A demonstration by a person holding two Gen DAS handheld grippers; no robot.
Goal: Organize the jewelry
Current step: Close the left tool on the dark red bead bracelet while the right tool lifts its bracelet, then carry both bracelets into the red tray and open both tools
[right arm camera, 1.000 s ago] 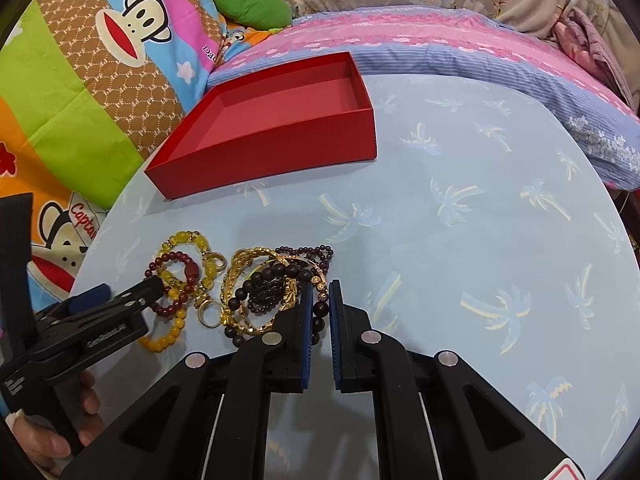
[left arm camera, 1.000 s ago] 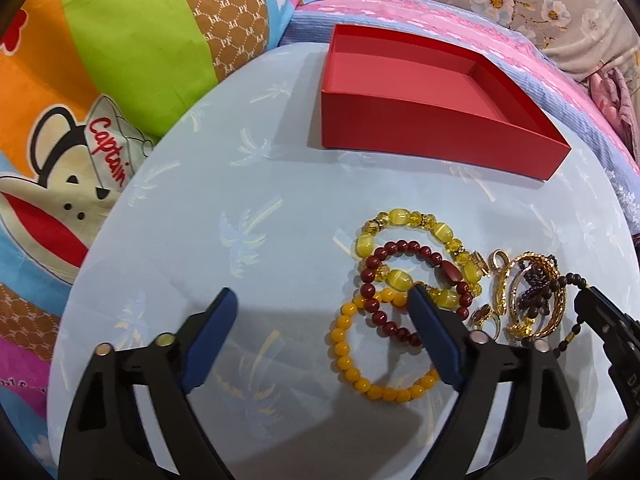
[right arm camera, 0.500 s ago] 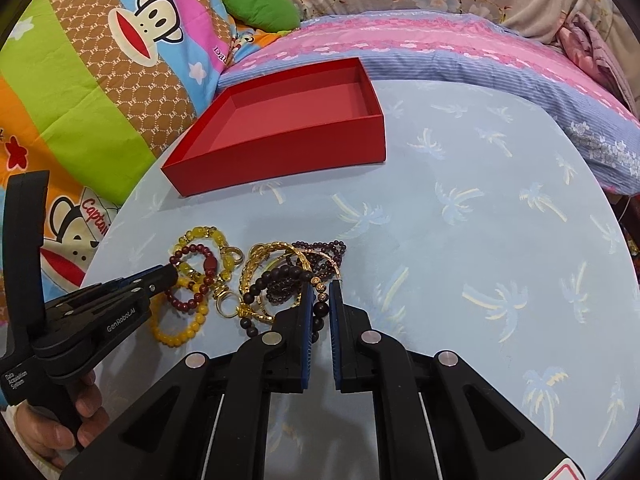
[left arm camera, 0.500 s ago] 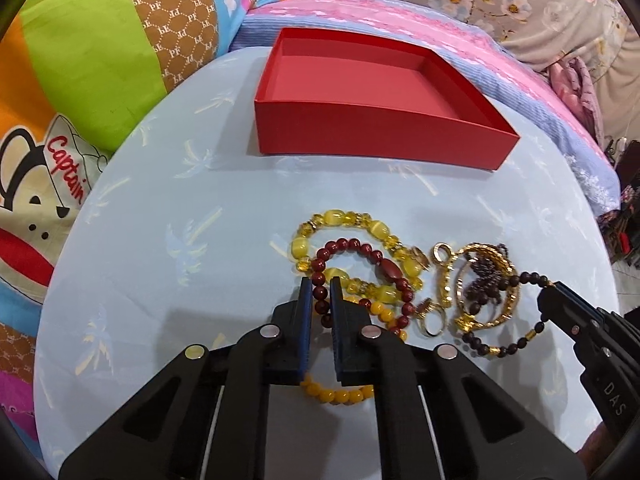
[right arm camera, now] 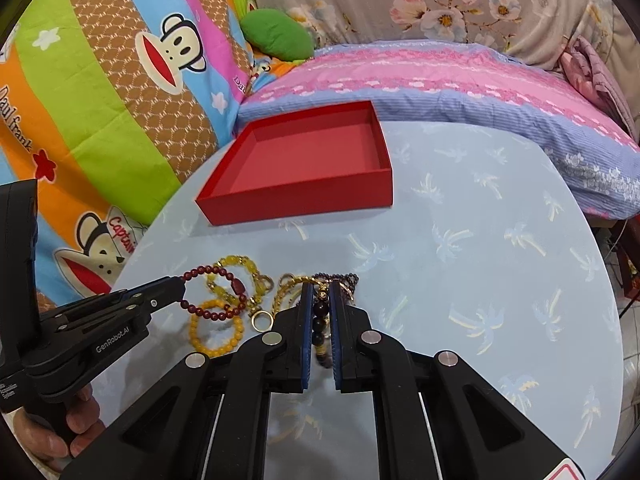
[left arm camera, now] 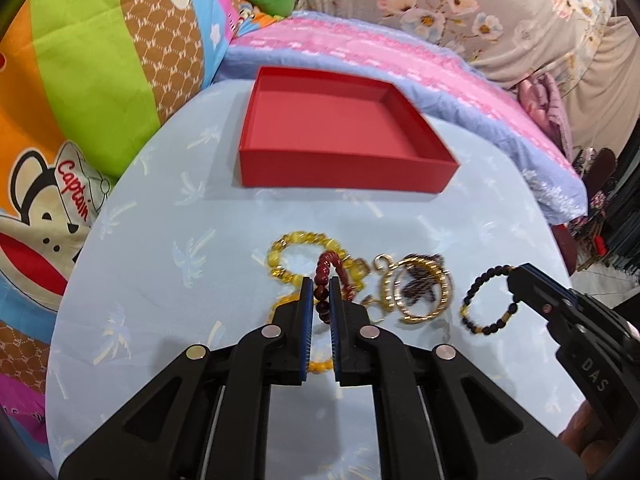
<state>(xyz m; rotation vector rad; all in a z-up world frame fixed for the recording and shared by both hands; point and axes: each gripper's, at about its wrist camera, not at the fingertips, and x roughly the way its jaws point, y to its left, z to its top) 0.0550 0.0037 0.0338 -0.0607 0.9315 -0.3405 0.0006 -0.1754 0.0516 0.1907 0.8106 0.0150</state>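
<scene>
A round desk (right arm camera: 500,264) covered in pale blue cloth printed with small palm trees fills the middle of both views. Behind it lies a pillow (right arm camera: 440,80) striped pink and blue. To the left of the desk, a bright quilt (right arm camera: 100,92) in orange, green, brown and blue shows cartoon monkey faces. A green cushion (right arm camera: 278,36) sits at the pillow's left end. Beyond the pillow hangs grey fabric with pink flowers (left arm camera: 480,12). Light is even and soft.
</scene>
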